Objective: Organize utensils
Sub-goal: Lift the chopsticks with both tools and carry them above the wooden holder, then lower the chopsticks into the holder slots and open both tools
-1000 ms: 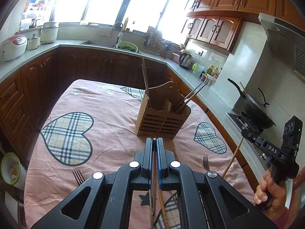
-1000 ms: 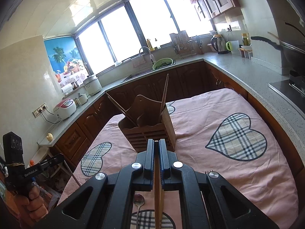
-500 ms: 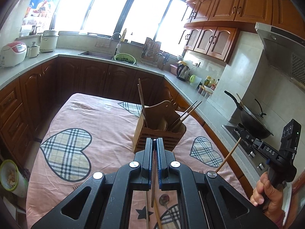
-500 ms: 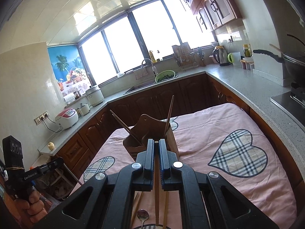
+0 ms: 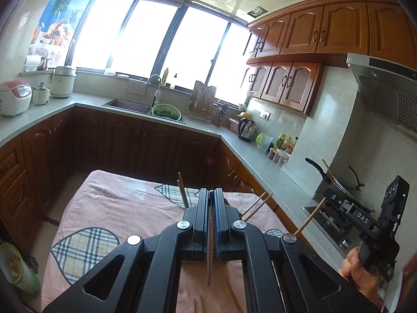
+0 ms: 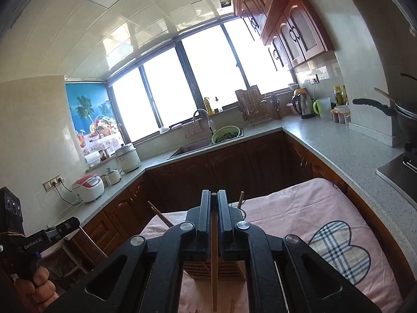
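A chopstick (image 5: 209, 250) is clamped upright in the left gripper (image 5: 211, 200), another chopstick (image 6: 214, 255) in the right gripper (image 6: 214, 203); the holder (image 6: 216, 267) is seen just ahead, below both.

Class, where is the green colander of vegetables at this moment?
In both wrist views the green colander sits at the sink's right edge, beside the faucet.

A red-and-white rice cooker (image 5: 14, 96) sits at the left edge of the frame, a green colander (image 5: 166, 111) beside the sink at centre. A kettle (image 5: 247, 129) stands right of centre, and a black wok (image 5: 338, 182) at lower right.
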{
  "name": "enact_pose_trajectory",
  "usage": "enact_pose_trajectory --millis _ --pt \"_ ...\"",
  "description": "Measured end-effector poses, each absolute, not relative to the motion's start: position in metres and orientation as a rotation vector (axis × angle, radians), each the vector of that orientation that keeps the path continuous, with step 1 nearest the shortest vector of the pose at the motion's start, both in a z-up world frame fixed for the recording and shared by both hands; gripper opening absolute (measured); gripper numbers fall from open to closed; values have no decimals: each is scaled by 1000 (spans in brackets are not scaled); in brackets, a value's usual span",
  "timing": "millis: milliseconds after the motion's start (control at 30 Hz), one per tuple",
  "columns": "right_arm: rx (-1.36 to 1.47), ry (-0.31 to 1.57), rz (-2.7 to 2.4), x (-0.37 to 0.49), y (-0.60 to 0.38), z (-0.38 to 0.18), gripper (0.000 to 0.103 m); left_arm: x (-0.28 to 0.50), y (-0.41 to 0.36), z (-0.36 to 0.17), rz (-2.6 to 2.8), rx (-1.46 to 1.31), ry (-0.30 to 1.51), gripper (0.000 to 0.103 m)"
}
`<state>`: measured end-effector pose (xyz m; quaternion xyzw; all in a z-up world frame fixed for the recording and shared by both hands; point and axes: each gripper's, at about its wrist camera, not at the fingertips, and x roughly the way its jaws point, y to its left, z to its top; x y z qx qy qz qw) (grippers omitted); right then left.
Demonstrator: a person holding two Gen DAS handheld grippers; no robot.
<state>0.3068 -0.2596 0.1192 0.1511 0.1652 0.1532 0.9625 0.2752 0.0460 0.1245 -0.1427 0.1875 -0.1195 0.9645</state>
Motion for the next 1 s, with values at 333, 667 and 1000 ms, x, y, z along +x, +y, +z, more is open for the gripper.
enact_pose_trajectory --millis 333,667,1000 --pt "341 196 262 348 -255 148 4 333 39 119 -182 -287 291 2" --pt "337 222 207 380 -246 104 4 393 11 58 -109 -322 335 2" --pt "401 328 186 400 -248 51 4 433 -7 19 -89 -327 416 3"
